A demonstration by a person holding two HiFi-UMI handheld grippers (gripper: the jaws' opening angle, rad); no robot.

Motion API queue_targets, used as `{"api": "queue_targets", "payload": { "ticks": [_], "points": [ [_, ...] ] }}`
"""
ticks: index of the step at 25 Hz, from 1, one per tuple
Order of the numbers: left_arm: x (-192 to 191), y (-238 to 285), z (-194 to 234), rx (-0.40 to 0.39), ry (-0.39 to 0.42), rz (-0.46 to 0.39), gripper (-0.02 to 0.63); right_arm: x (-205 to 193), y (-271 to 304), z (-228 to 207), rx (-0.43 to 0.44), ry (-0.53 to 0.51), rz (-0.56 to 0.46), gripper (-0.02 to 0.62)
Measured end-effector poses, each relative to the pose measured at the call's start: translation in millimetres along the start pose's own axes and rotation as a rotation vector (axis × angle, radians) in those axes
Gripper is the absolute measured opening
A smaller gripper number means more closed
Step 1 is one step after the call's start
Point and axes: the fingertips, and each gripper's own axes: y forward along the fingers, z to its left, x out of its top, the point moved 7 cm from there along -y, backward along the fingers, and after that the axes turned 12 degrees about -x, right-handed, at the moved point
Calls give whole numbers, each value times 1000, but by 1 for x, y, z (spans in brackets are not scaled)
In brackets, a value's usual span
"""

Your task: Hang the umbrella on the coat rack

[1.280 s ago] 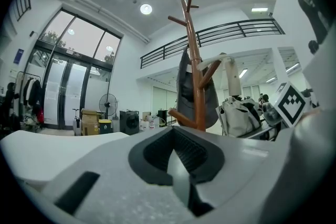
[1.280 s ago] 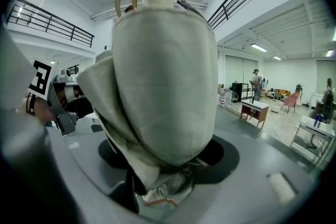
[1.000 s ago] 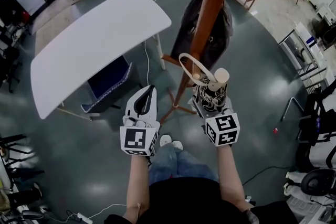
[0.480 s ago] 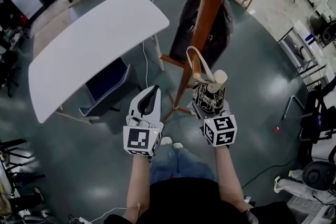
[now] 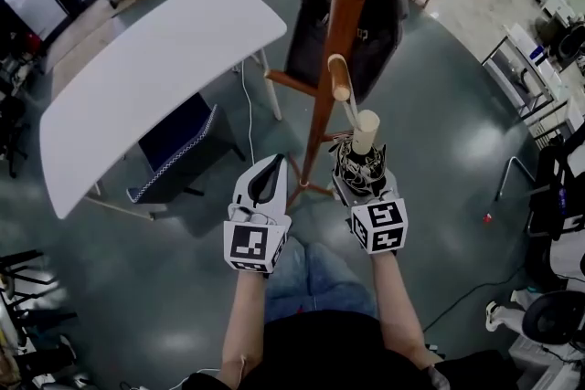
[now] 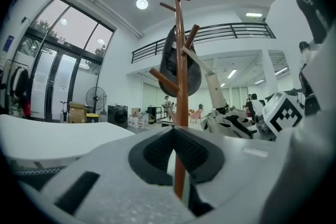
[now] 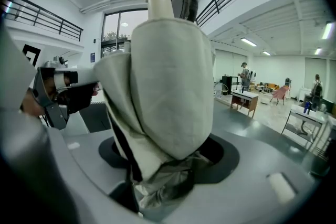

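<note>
And there it was: the right tongs (image 5: 362, 181) were clamped on the folded umbrella (image 5: 358, 167), with white fabric and black trim bunched between the jaws. Its cream handle (image 5: 365, 131) pointed up toward the wooden coat rack (image 5: 345, 5). From that handle the wrist strap (image 6: 197, 62) ran up to a short peg (image 5: 340, 90) on the pole. It looked looped round the peg's knob, though no view quite settled that. In the right gripper view the umbrella filled most of the frame, and the rack's pole rose just behind its handle. The left tongs (image 5: 272, 165) hung alongside, just left of the pole's foot in the head view, tips drawn together with nothing in them. Their own view looked straight at the pole. A dark bag (image 5: 384, 0) hung high on the far side of the rack. Off to the left stood a white desk (image 5: 137, 78), with a blue chair (image 5: 178, 137) partly under it, on the grey floor (image 5: 439, 105).
</note>
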Motion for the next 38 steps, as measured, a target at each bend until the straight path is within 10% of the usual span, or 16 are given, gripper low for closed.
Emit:
{"api": "queue_targets", "payload": {
  "ticks": [38],
  "points": [
    [24, -2, 6, -3, -12, 20, 8, 32, -23, 13, 114, 10, -11, 370]
  ]
}}
